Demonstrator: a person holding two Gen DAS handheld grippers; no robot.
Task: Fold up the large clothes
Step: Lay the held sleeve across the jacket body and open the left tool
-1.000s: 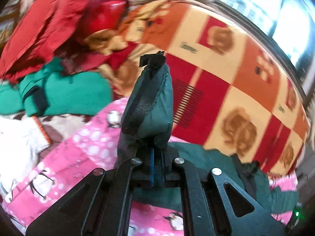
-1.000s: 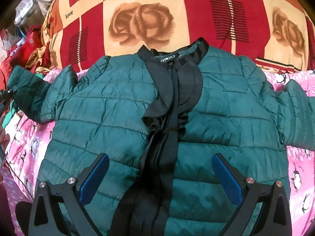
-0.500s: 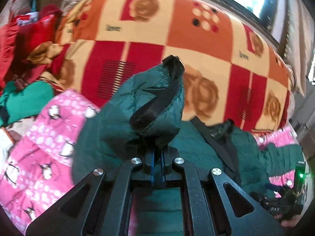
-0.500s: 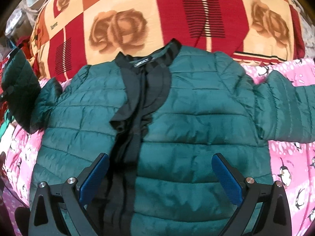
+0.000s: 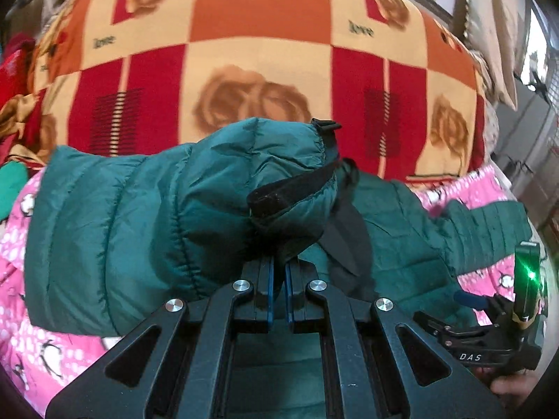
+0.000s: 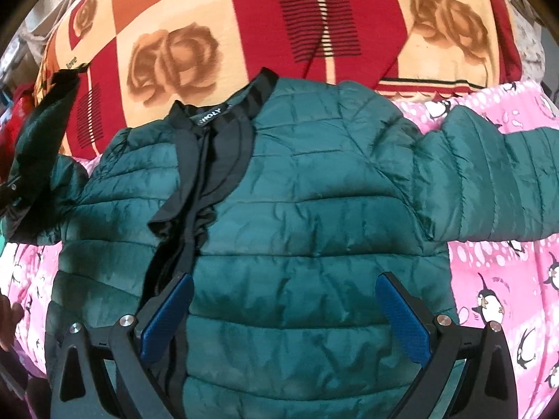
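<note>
A green quilted jacket [image 6: 297, 227] lies front up on a pink penguin-print sheet [image 6: 506, 279], its collar towards a red-and-orange rose-patterned blanket [image 6: 244, 17]. The left gripper [image 5: 278, 269] is clamped on the cuff of one sleeve [image 5: 157, 216], holding it raised over the jacket body. The right gripper [image 6: 284, 317] hovers above the jacket's lower front, jaws spread wide, holding nothing.

One jacket [image 6: 300, 230], two blankets [image 6: 244, 17], perhaps.
</note>
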